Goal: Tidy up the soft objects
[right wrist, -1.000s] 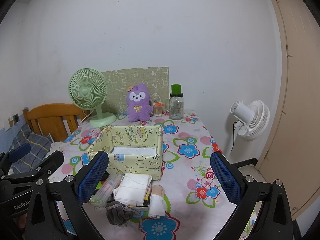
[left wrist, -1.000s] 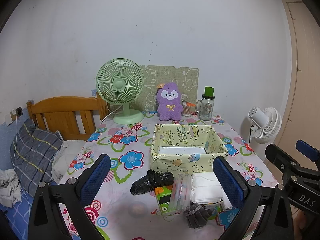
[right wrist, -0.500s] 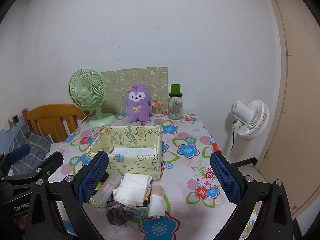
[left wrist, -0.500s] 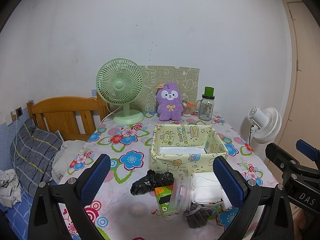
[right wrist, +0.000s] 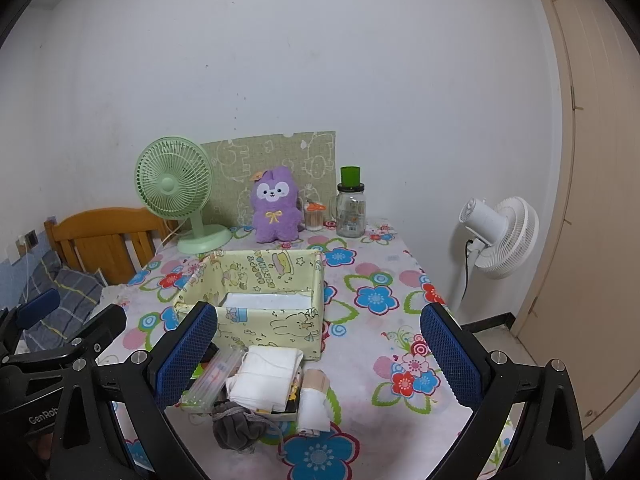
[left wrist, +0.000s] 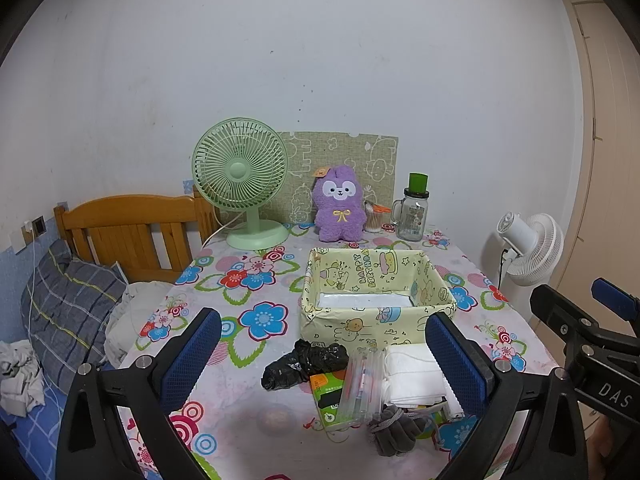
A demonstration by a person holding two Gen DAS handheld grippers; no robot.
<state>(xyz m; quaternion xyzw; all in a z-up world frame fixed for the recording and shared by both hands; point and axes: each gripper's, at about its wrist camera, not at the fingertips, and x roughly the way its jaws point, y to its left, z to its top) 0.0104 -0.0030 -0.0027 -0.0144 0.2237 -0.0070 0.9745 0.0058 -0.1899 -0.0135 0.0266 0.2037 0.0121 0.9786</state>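
Clutter is the main hazard here: the soft things lie heaped with stiffer ones just in front of the yellow box (left wrist: 376,300) on the flowered desk (left wrist: 248,280). The folded white cloth (left wrist: 414,376) rests on a green packet (left wrist: 330,394) and touches a clear plastic sleeve (left wrist: 362,380), so a grab at the cloth would likely pinch the sleeve too or drag the packet along. The grey drawstring pouch (right wrist: 236,426) sits at the near edge of the desk, and a nudge from a descending finger could push it off. The crumpled black bag (left wrist: 304,362) is limp and may slip from a shallow pinch.

The left gripper (left wrist: 320,360) is spread wide and holds nothing; the black bag, sleeve and cloth lie between and beyond its fingers. The right gripper (right wrist: 318,354) is equally wide open and empty, with the cloth and a small tan-and-white roll (right wrist: 314,396) between its fingers, nearer the left one. Neither gripper touches anything
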